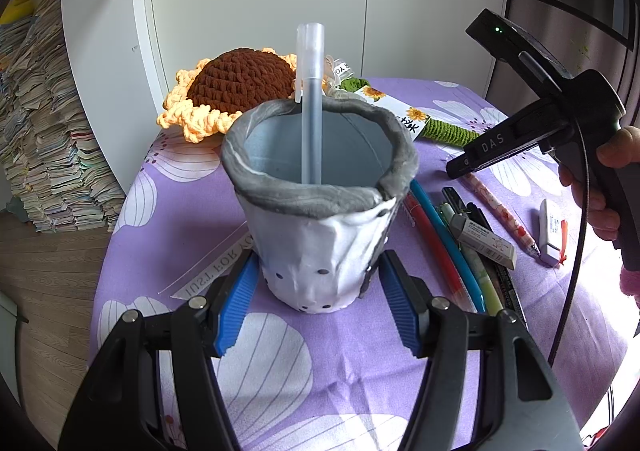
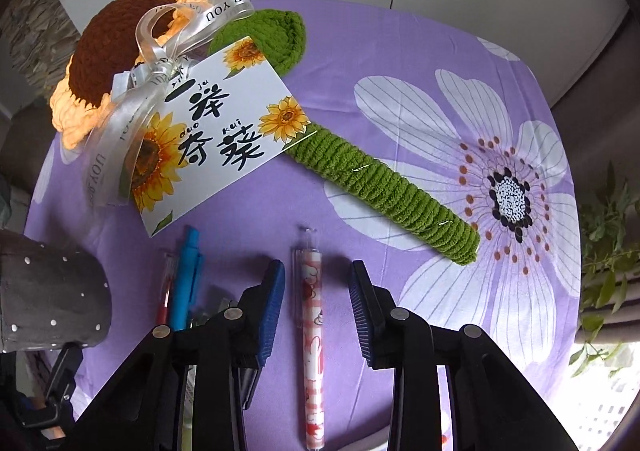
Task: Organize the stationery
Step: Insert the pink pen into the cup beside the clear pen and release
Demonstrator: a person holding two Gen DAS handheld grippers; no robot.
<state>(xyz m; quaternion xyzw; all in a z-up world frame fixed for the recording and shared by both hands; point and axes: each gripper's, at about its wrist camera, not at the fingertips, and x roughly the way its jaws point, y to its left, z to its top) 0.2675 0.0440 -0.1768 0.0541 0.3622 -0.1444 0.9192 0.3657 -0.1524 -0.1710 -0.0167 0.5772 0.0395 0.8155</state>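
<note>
A white and grey pen holder [image 1: 316, 207] stands on the purple floral cloth [image 1: 280, 363], with one frosted pen [image 1: 311, 107] upright inside. My left gripper [image 1: 316, 283] is open, its blue pads on either side of the holder's base. Several pens [image 1: 444, 251], an eraser [image 1: 486, 241] and a correction tape [image 1: 550, 231] lie to the right of the holder. My right gripper [image 2: 318, 291] is open above a pink patterned pen [image 2: 312, 331] that lies between its fingers on the cloth. The right gripper also shows in the left wrist view [image 1: 460, 169], over that pink pen [image 1: 500, 209].
A crocheted sunflower [image 2: 120, 51] with green stem [image 2: 380, 187], ribbon and a sunflower card [image 2: 208, 131] lies at the back of the table. Red and blue pens [image 2: 188, 271] lie left of my right gripper. Stacked books [image 1: 44, 131] stand on the floor at left.
</note>
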